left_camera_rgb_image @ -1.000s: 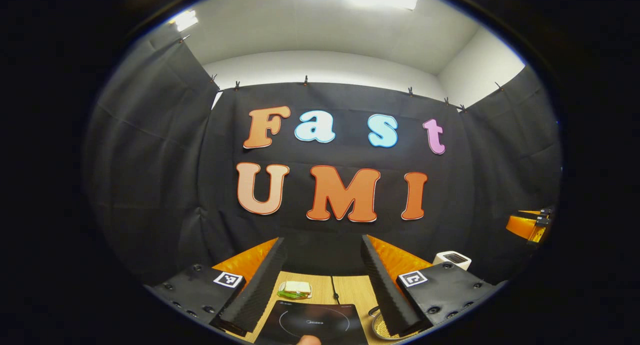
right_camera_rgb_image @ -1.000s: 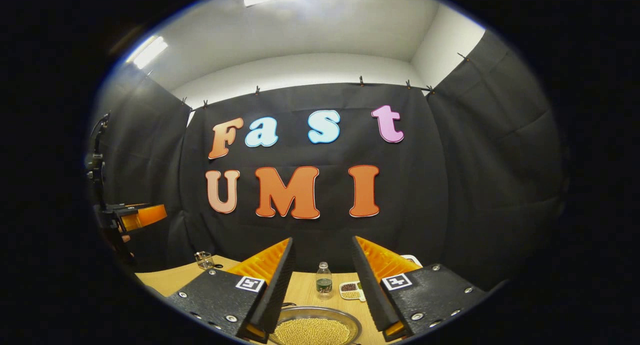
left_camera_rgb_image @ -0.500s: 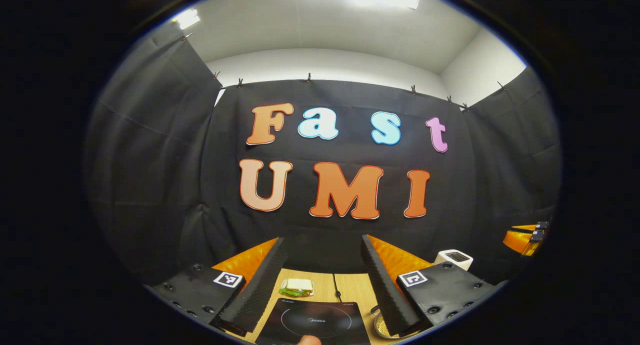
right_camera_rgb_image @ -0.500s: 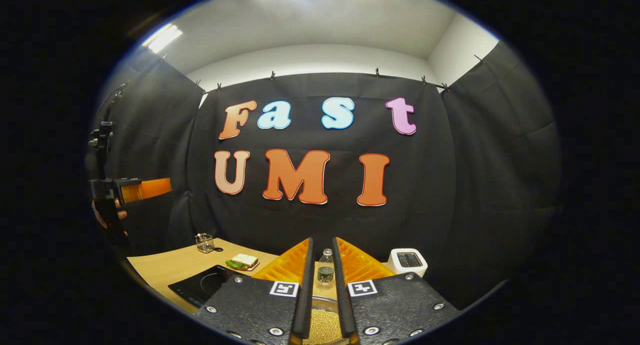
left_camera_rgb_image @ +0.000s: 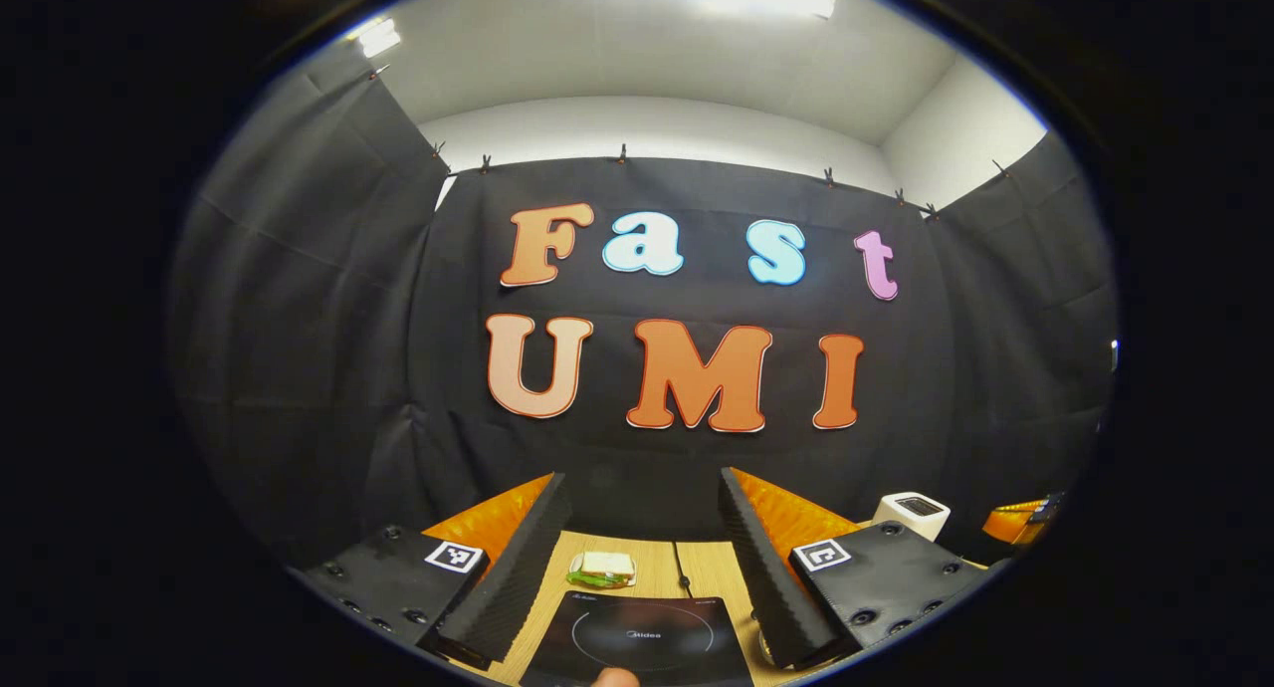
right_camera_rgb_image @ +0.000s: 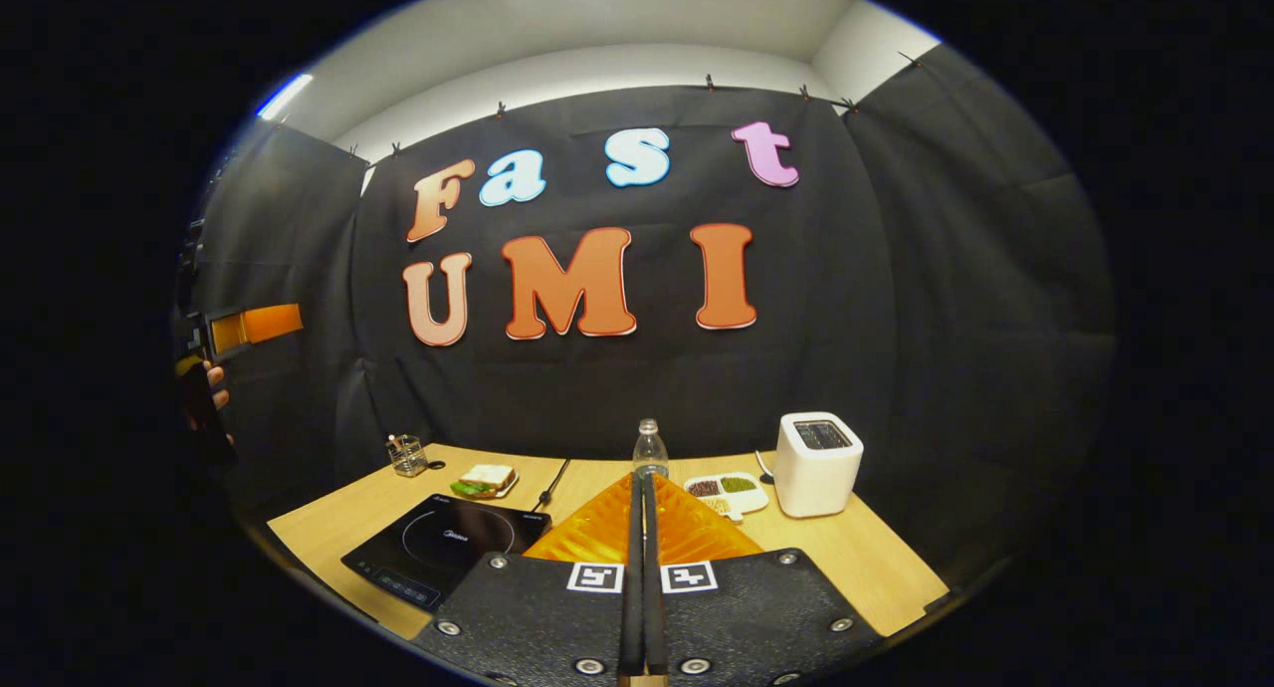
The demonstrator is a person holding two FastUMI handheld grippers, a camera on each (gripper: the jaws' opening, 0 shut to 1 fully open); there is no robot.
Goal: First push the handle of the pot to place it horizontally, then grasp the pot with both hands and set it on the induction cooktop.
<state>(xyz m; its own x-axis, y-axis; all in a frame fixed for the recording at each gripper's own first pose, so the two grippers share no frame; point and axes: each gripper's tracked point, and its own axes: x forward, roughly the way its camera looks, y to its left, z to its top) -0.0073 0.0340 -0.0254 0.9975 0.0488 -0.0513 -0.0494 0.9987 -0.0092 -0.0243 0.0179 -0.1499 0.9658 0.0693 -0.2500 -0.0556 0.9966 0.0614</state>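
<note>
task barely begun, cooktop [right_camera_rgb_image: 445, 551] bare.
right gripper [right_camera_rgb_image: 641, 528] pressed together on nothing; left gripper [left_camera_rgb_image: 637, 577] spread; pot handle push pending.

The left tool [left_camera_rgb_image: 637, 508] is being held level with its two fingers spread wide apart. The right tool [right_camera_rgb_image: 642, 488] is being held with its fingers pressed together, nothing between them. At the far left of the right gripper view, a hand [right_camera_rgb_image: 214, 388] is seen gripping the left tool.
</note>
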